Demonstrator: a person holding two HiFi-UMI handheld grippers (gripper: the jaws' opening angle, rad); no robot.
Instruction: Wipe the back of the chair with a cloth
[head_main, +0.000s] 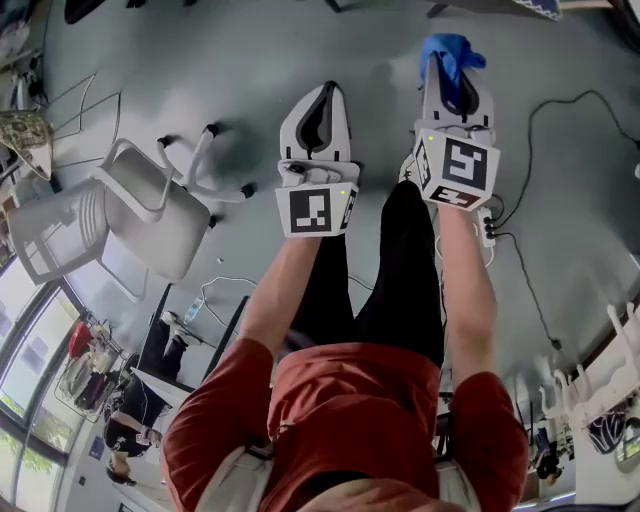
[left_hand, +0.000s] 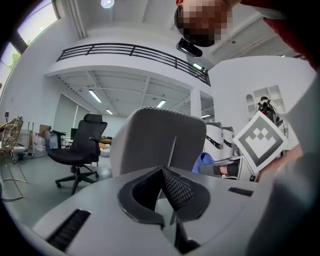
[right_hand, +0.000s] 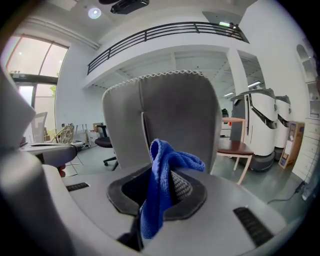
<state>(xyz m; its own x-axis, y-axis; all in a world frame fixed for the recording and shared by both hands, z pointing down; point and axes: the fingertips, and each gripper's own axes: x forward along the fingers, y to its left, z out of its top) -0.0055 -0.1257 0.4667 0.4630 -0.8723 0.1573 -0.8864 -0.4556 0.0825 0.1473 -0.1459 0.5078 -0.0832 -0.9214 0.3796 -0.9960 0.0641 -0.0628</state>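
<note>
In the head view both grippers are held out over the grey floor, side by side. My right gripper (head_main: 452, 62) is shut on a blue cloth (head_main: 455, 50), which bunches at its tip. In the right gripper view the cloth (right_hand: 160, 190) trails back from the closed grey jaws (right_hand: 143, 100). My left gripper (head_main: 322, 105) is shut with nothing in it, its jaws pressed together in its own view (left_hand: 173, 135). A light grey swivel chair (head_main: 140, 205) stands on the floor to the left, well apart from both grippers.
A black office chair (left_hand: 80, 150) stands to the left in the left gripper view. A wooden-seated chair (right_hand: 239, 150) and white machines (right_hand: 262, 130) are at the right. Black cables (head_main: 545, 150) run over the floor to the right. The person's legs (head_main: 400, 280) are below the grippers.
</note>
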